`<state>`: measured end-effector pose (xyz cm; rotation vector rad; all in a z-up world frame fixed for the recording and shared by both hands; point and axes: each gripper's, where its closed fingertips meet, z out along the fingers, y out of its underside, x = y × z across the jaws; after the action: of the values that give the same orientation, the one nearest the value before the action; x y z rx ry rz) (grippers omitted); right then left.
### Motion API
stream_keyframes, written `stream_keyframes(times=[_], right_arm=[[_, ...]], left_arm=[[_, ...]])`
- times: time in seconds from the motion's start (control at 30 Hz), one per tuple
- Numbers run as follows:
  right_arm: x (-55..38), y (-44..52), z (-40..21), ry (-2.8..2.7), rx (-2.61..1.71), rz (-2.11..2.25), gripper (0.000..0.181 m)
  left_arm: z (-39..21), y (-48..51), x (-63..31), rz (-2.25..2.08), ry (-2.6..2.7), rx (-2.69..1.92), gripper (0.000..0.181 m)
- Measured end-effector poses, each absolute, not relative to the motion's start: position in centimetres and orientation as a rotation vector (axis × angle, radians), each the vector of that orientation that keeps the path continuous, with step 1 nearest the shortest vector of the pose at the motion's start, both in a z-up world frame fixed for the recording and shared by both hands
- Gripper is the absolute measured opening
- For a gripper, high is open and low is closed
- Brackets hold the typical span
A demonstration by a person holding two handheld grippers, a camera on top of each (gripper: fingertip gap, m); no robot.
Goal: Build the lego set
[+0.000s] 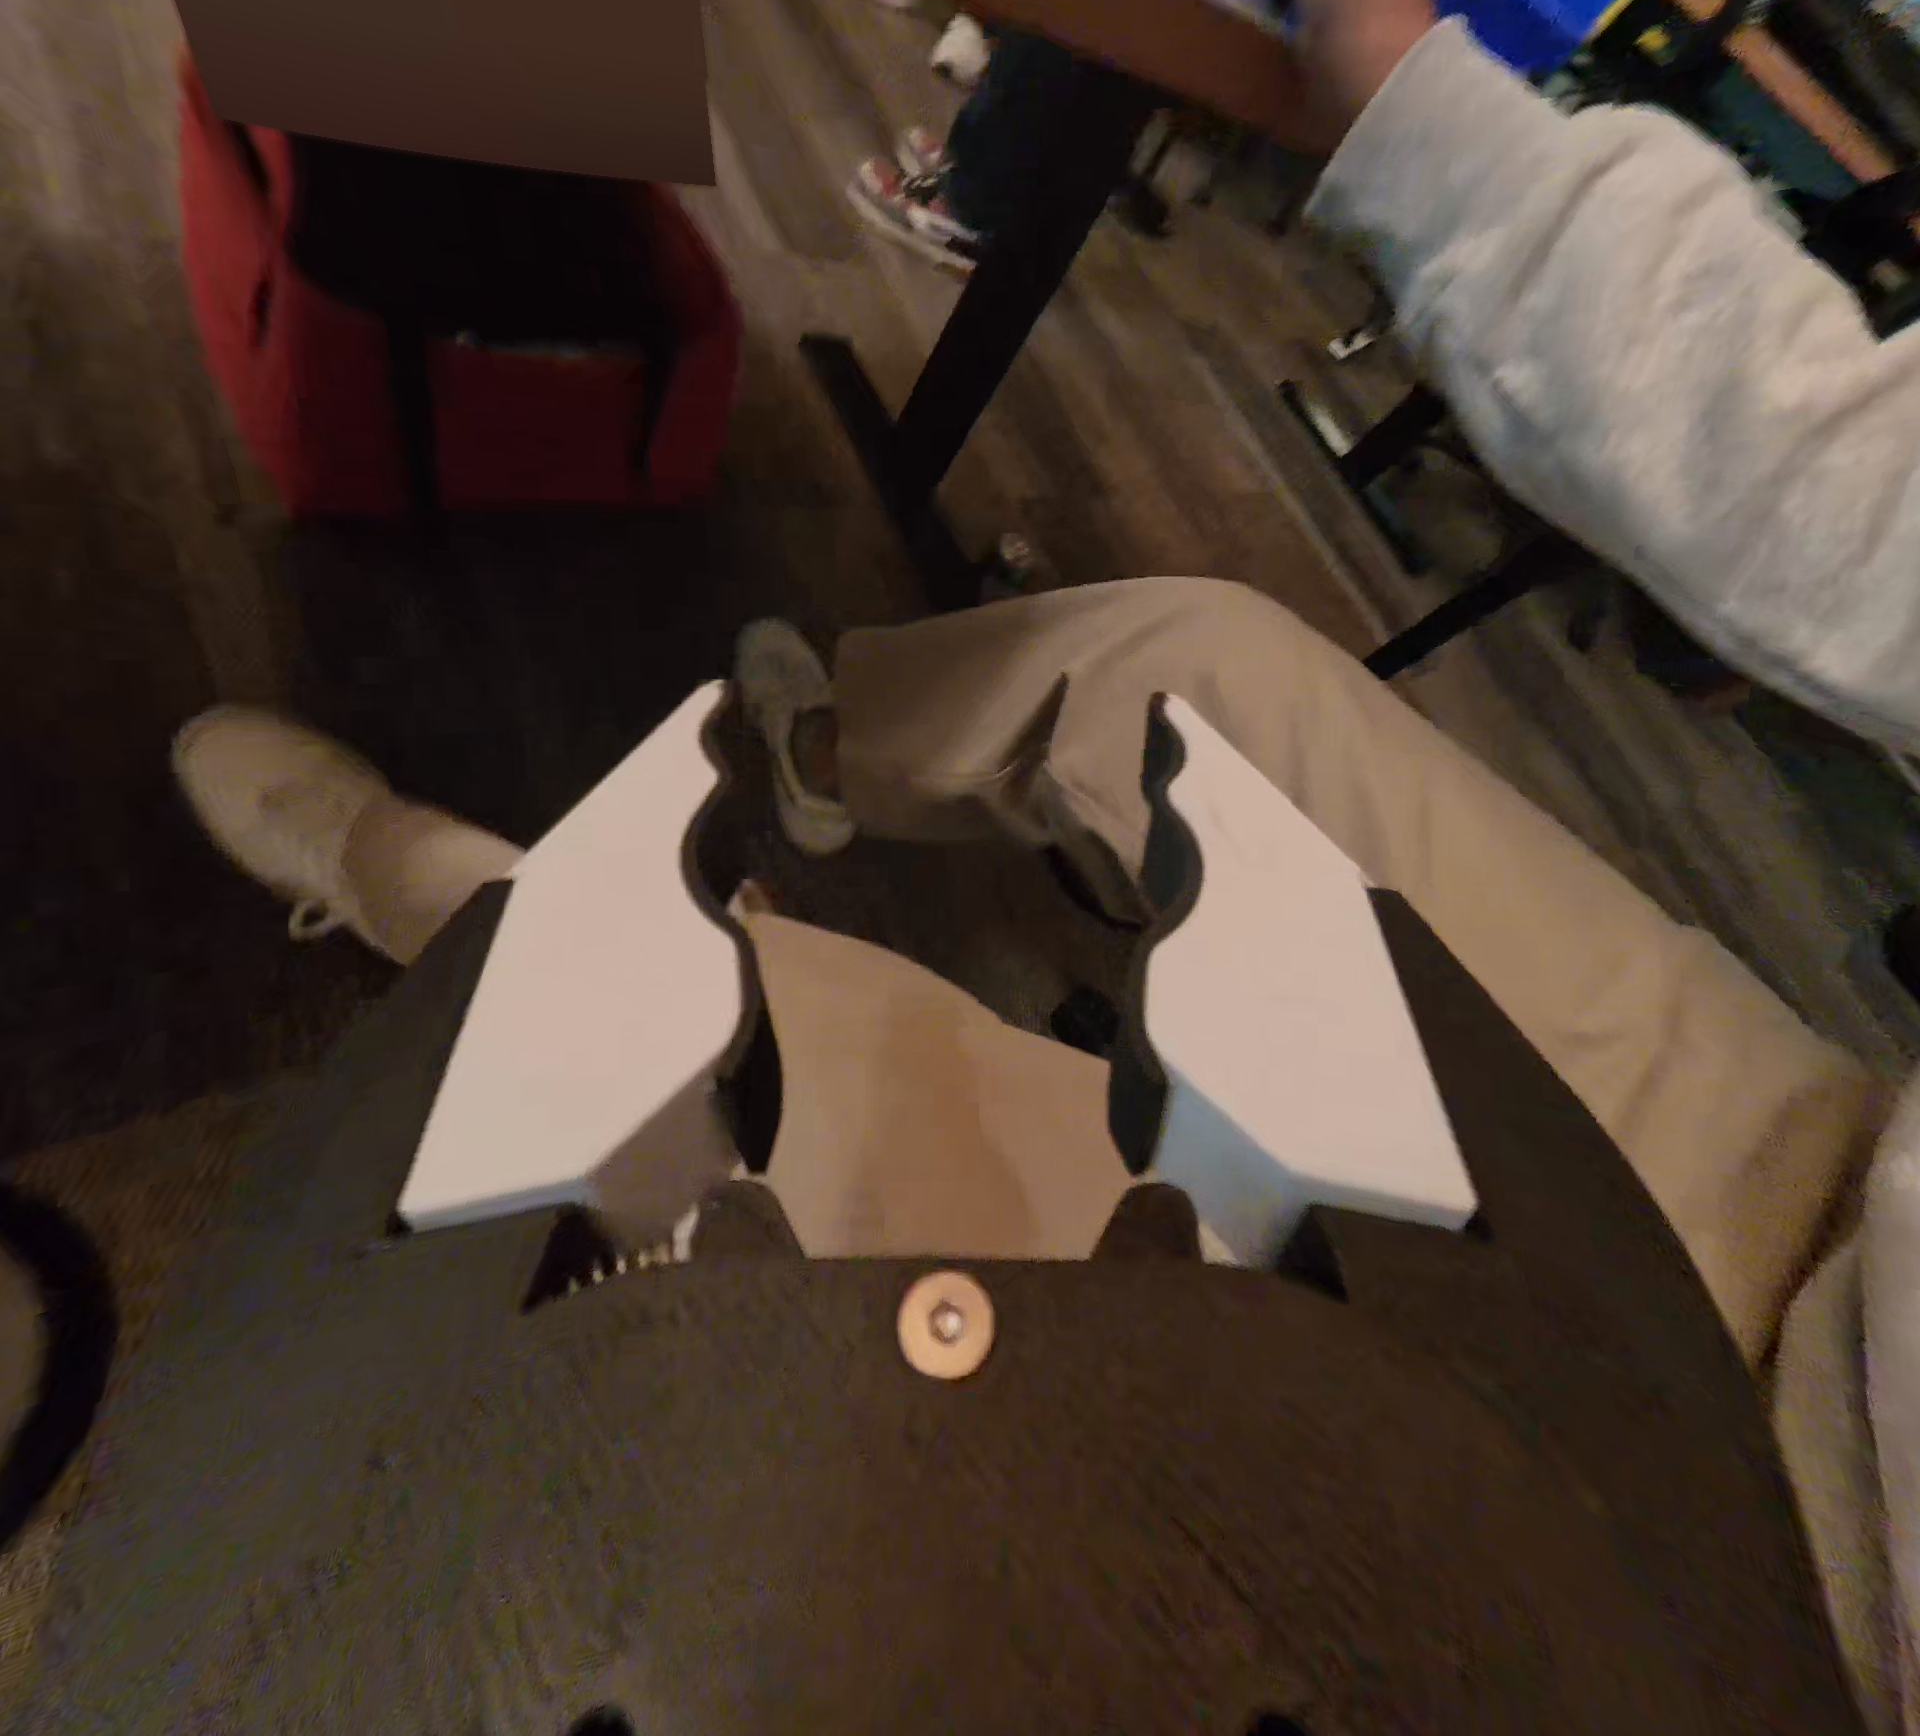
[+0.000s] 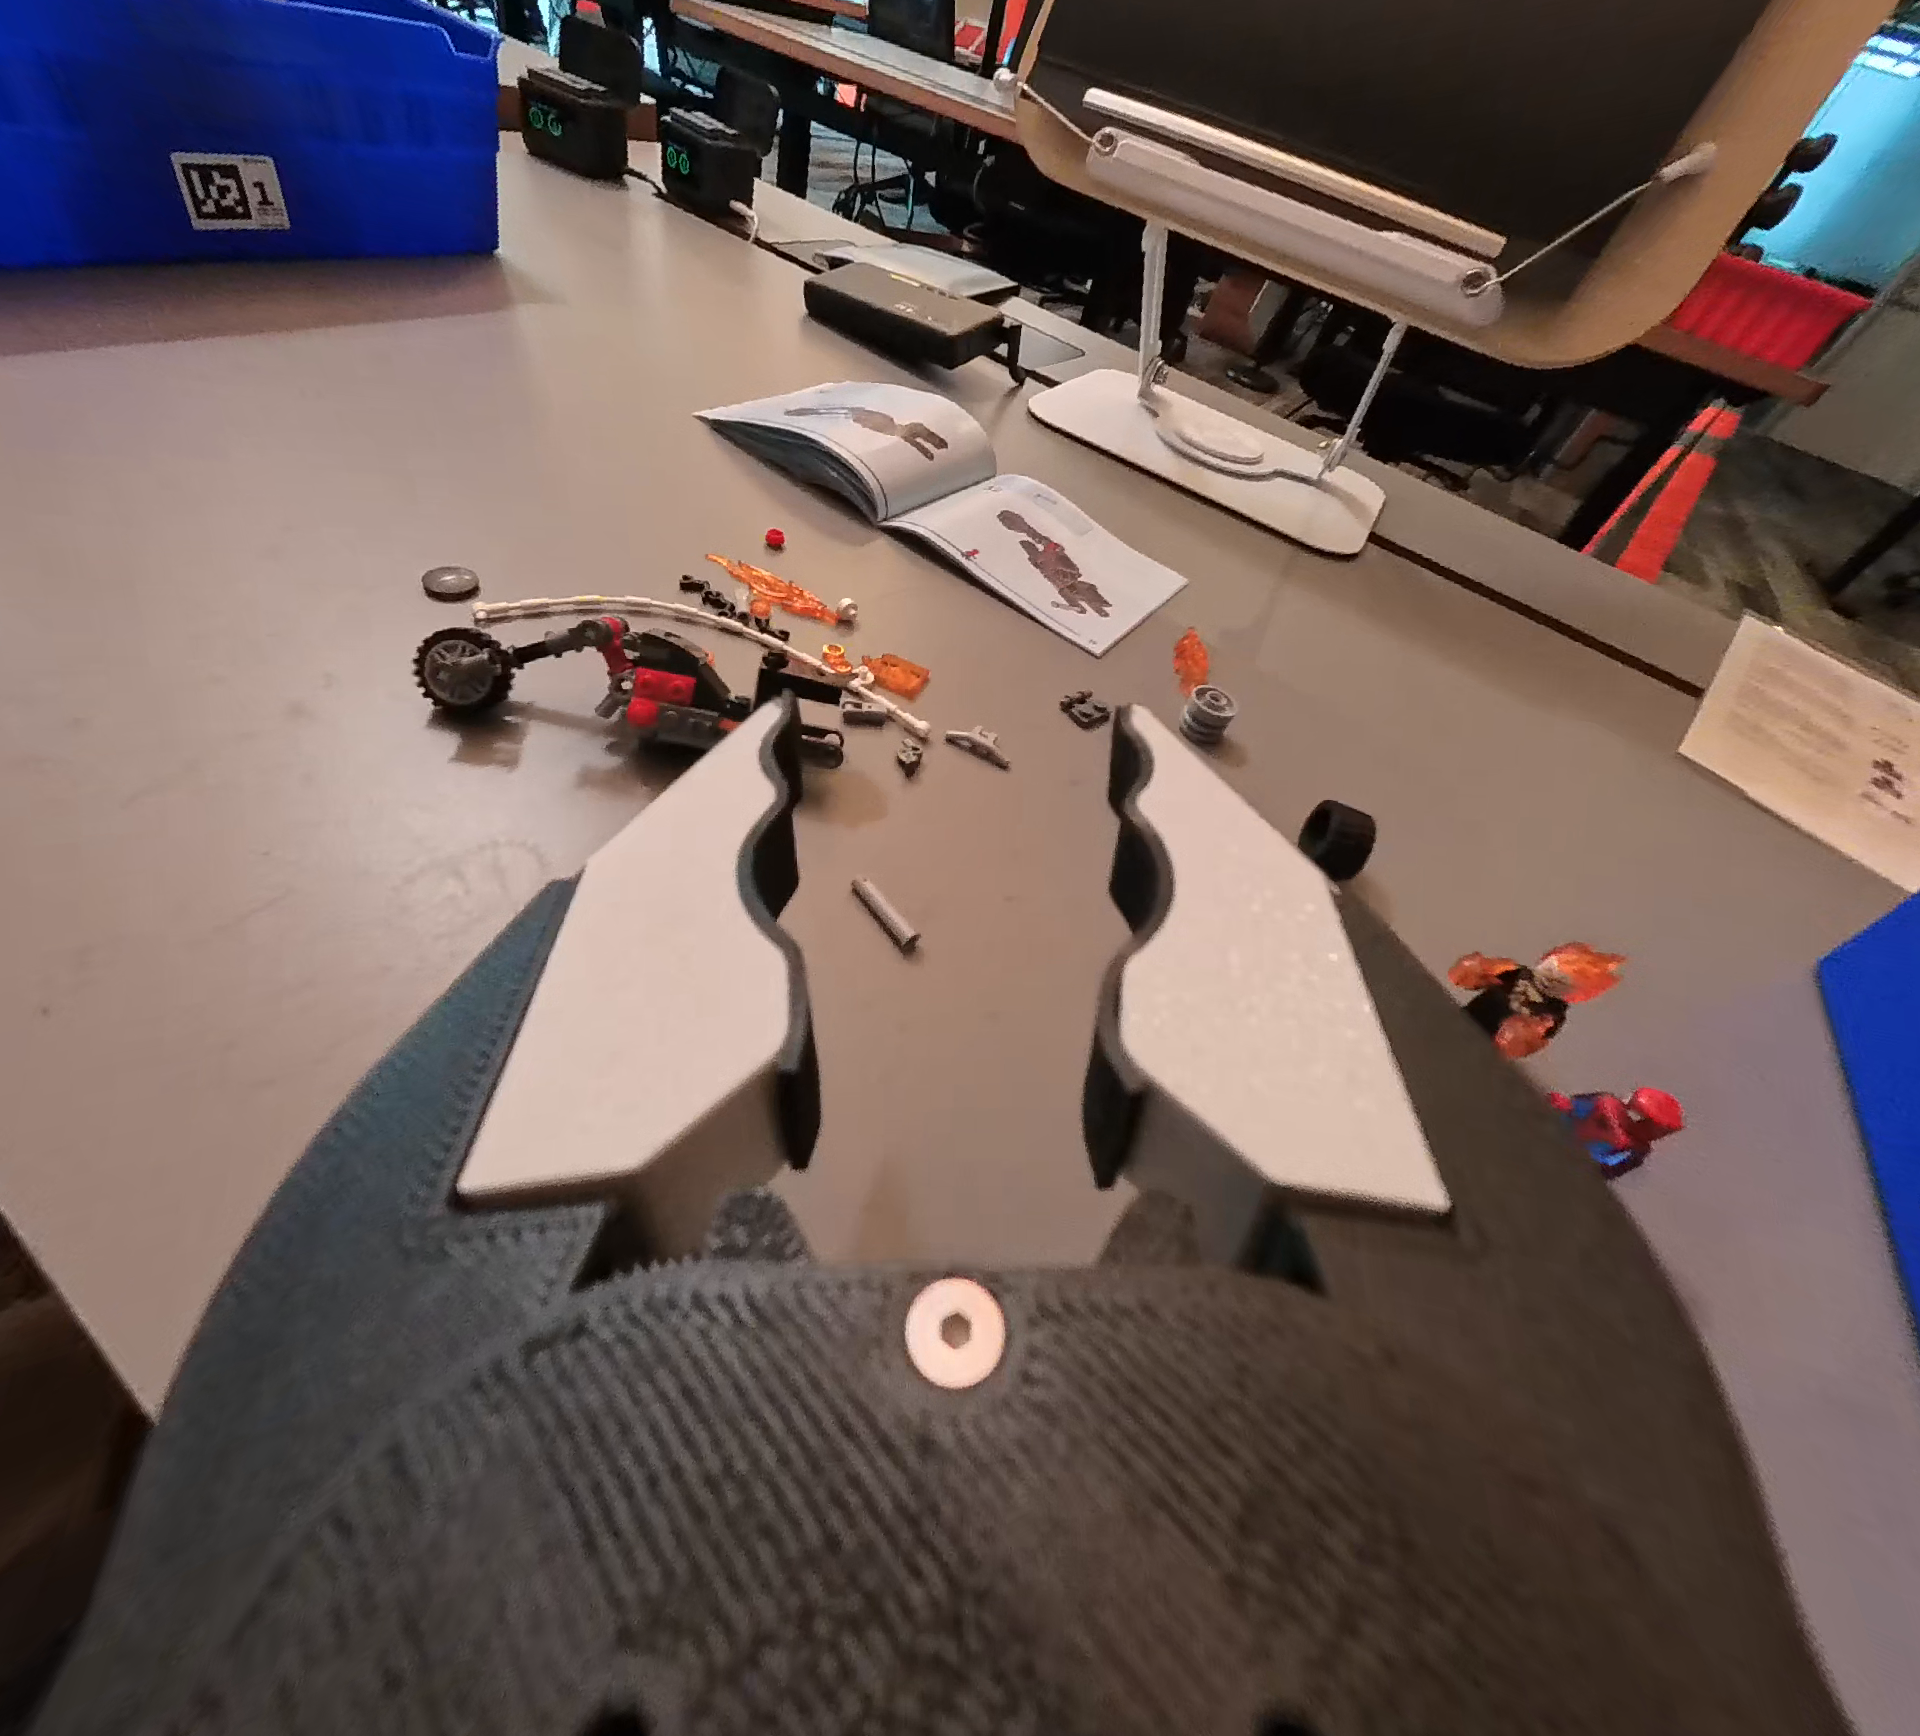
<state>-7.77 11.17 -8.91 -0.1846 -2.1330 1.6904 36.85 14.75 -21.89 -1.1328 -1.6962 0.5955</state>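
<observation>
While my left gripper (image 1: 940,865) hangs spread and empty below the table over trousers, my right gripper (image 2: 951,736), jaws apart and empty, faces 1 grey pin (image 2: 886,913) lying between its fingers, long axis angled left-to-right, motorcycle (image 2: 613,673) front-left.

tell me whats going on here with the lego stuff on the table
A person is partway through a lego build. The right gripper hovers open and empty above the grey table, over a small grey rod. Beyond it lie a half-built black and red motorcycle, loose orange flame pieces, a black tyre and an open instruction booklet. The left gripper is open too, held low over the person's lap.
</observation>
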Motion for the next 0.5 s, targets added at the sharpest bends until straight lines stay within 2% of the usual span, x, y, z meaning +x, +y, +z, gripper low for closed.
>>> stream_keyframes(times=[0.07, 0.2, 0.3, 0.4, 0.5], right_arm=[[-7.8, 11.3, -8.6, -2.108, -0.183, 1.702, 0.058], [-7.8, 11.3, -8.6, -2.100, -0.177, 1.697, 0.057], [-7.6, 11.2, -8.7, -2.102, -0.159, 1.692, 0.056], [-7.3, 11.1, -8.8, -2.104, -0.128, 1.684, 0.054], [-7.0, 10.9, -8.8, -2.104, -0.099, 1.684, 0.053]], left_arm=[[-22.6, 14.4, 37.9, 0.623, -1.765, -1.092, 0.090], [-24.5, 14.0, 36.9, 0.656, -1.901, -1.126, 0.090], [-27.9, 15.8, 33.0, 0.627, -1.947, -1.487, 0.093], [-33.2, 16.1, 30.6, 0.701, -2.004, -1.962, 0.106], [-37.4, 16.1, 30.3, 0.640, -2.080, -2.195, 0.116]])
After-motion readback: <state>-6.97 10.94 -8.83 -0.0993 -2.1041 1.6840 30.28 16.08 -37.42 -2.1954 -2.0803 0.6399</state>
